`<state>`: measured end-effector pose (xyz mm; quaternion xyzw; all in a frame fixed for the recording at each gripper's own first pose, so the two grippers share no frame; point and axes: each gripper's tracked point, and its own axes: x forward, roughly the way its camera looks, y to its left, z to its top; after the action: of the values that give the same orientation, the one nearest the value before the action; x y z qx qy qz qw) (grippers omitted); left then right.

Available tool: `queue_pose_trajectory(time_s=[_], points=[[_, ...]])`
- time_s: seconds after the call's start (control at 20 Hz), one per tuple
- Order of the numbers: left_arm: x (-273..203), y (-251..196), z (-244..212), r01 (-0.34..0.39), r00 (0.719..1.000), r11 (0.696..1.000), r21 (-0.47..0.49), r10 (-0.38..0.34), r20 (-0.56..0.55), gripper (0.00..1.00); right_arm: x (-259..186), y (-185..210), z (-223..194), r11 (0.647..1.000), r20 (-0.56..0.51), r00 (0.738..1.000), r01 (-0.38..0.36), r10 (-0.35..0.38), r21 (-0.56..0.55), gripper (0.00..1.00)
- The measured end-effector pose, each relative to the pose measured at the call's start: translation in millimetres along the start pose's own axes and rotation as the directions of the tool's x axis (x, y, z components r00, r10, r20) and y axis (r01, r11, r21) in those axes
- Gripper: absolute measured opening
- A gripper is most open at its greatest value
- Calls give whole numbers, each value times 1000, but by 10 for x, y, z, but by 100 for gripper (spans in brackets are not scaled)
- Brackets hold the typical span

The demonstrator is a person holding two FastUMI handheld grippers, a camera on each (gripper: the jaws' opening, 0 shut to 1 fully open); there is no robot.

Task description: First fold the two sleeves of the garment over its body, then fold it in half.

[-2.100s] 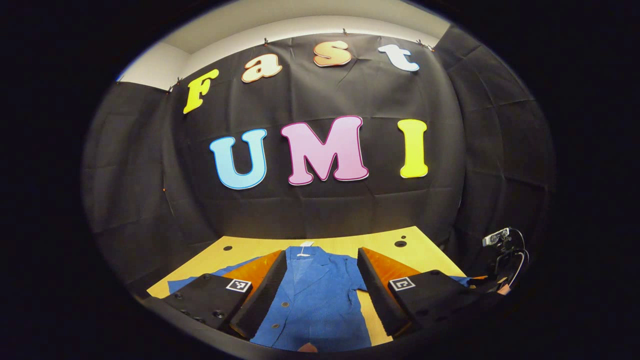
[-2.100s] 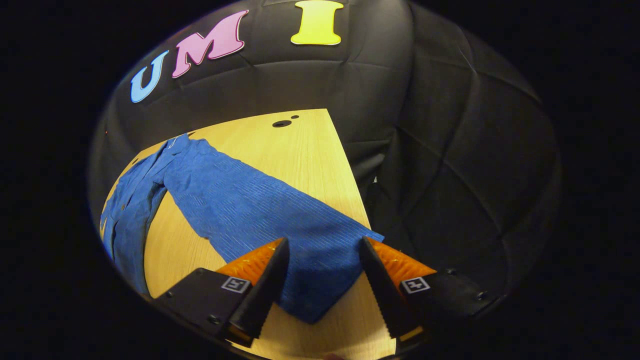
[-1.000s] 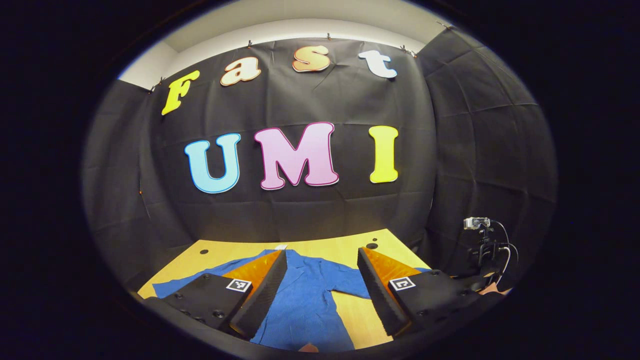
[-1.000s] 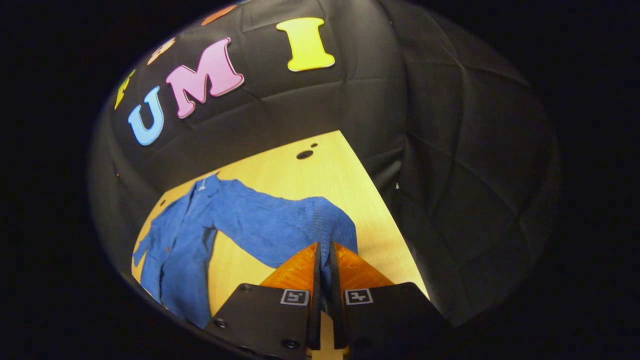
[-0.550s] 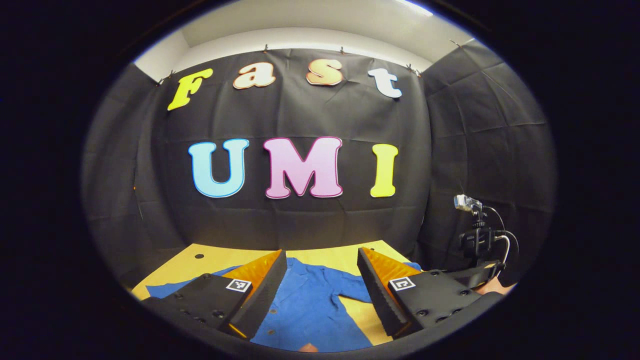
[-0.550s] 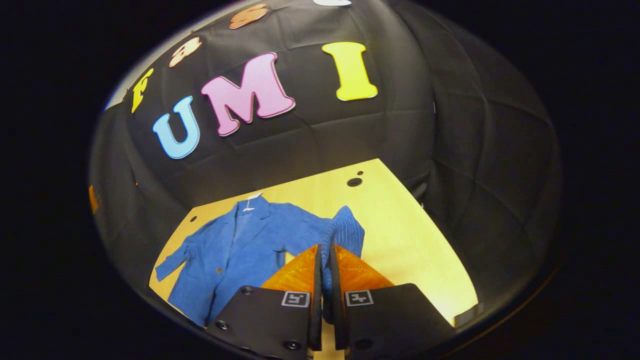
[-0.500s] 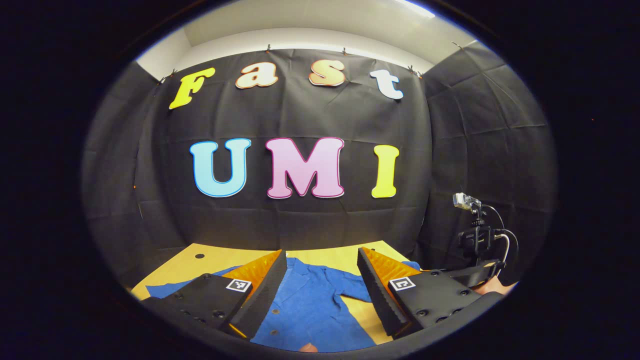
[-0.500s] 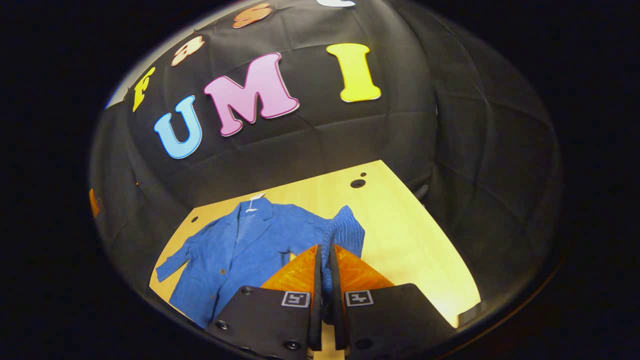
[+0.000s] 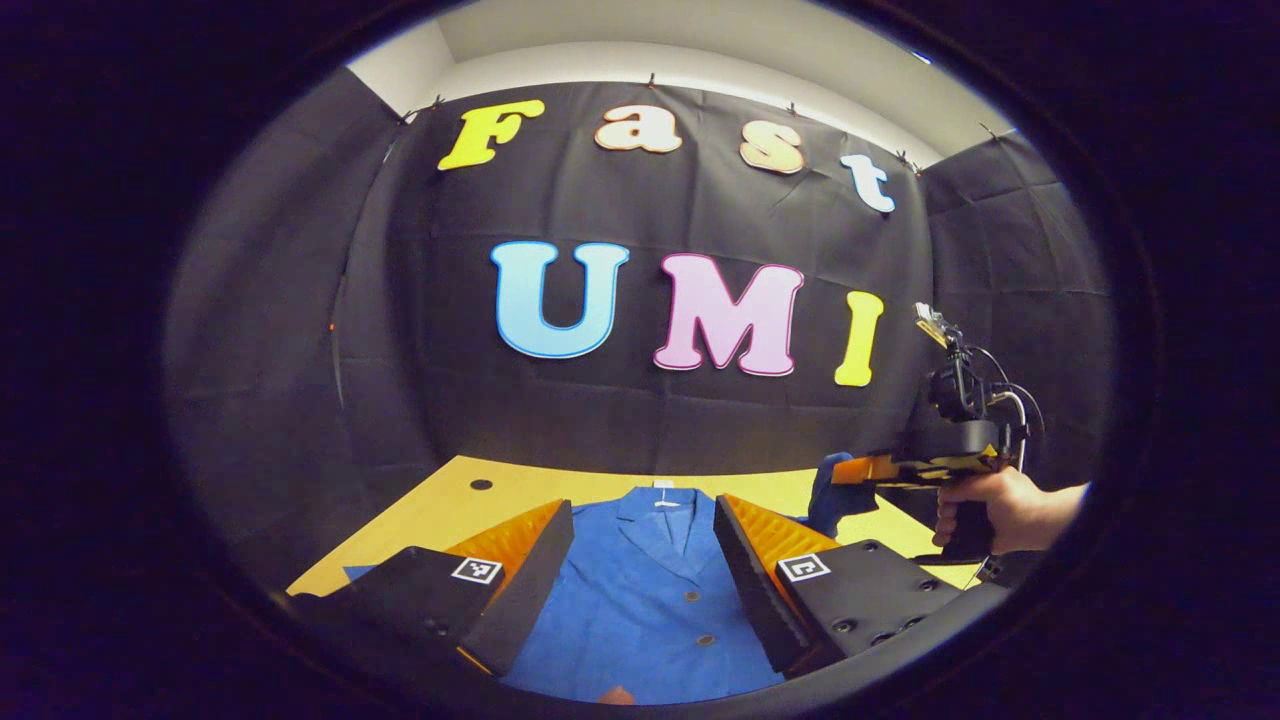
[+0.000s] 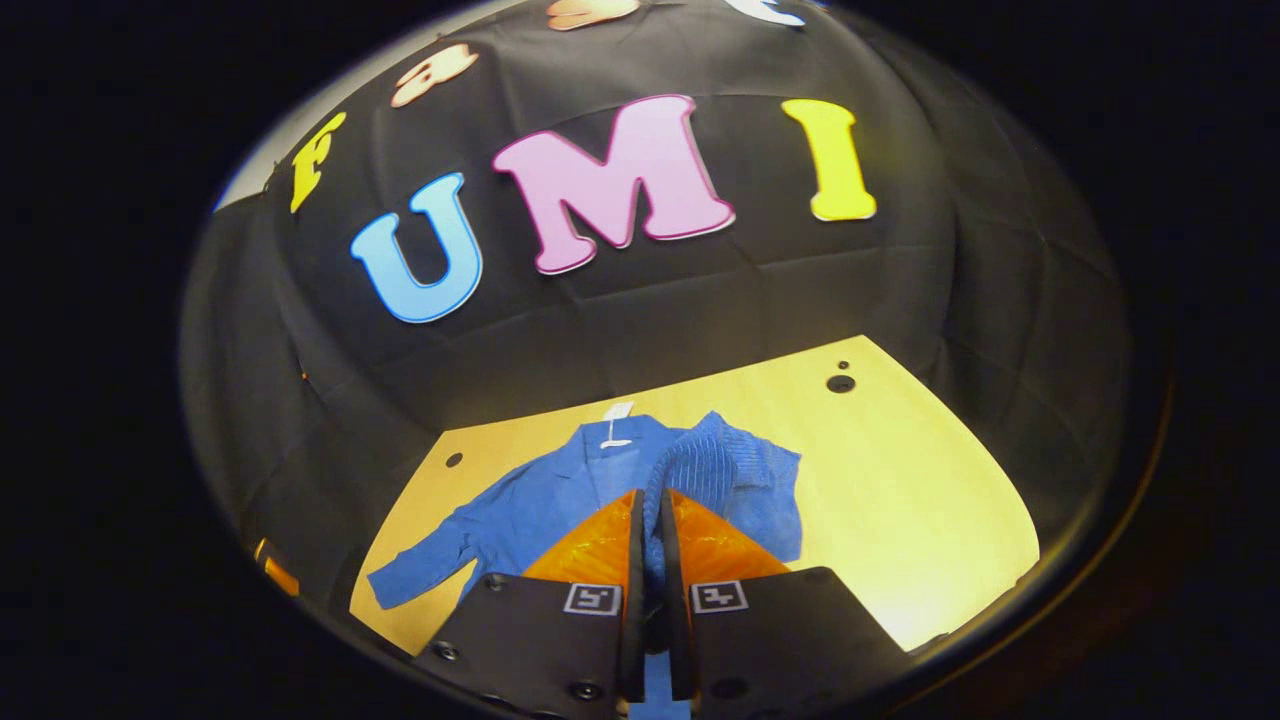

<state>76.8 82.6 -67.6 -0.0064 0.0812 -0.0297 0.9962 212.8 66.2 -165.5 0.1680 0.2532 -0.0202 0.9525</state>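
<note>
Pinching a raised sleeve [image 10: 712, 462] of the blue jacket [image 9: 650, 600] between its closed fingers, the right gripper [image 10: 648, 560] holds it above the jacket lying on the wooden table [image 10: 900, 500], while the left gripper [image 9: 640, 580] hovers with fingers apart over the jacket's buttoned front.

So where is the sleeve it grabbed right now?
In the right gripper view, the sleeve is pinched in the right gripper, lifted above the jacket near its collar.

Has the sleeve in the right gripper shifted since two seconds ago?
Yes. The sleeve, earlier flat toward the table's right edge, is now lifted and carried inward over the jacket body, near the collar tag, pinched in the right gripper.
</note>
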Motion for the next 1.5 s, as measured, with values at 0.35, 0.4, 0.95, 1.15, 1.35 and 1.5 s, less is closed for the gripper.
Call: queue_pose_trajectory(time_s=[0.35,0.4,0.95,1.15,1.35,1.5], points=[[-175,888,-3,-99,995,995,19,99,21,82,863,1486,-332,984,-63,992,-115,107,-139,12],[-212,990,-38,-115,993,993,20,114,11,82,998,1606,-420,981,-83,991,-115,103,-157,12],[-523,1640,-282,-244,968,969,29,245,-45,82,1304,2448,-810,930,-164,955,-281,246,-238,42],[-386,1693,-230,-232,973,973,13,232,-13,82,938,2390,-411,913,-62,961,-277,271,-301,71],[-115,1829,-411,-243,970,970,-22,242,-34,82,503,2036,-23,920,33,969,-222,245,-324,75],[70,2041,-639,-276,959,961,-14,274,-65,83,70,1793,214,908,113,964,-180,239,-379,75]])
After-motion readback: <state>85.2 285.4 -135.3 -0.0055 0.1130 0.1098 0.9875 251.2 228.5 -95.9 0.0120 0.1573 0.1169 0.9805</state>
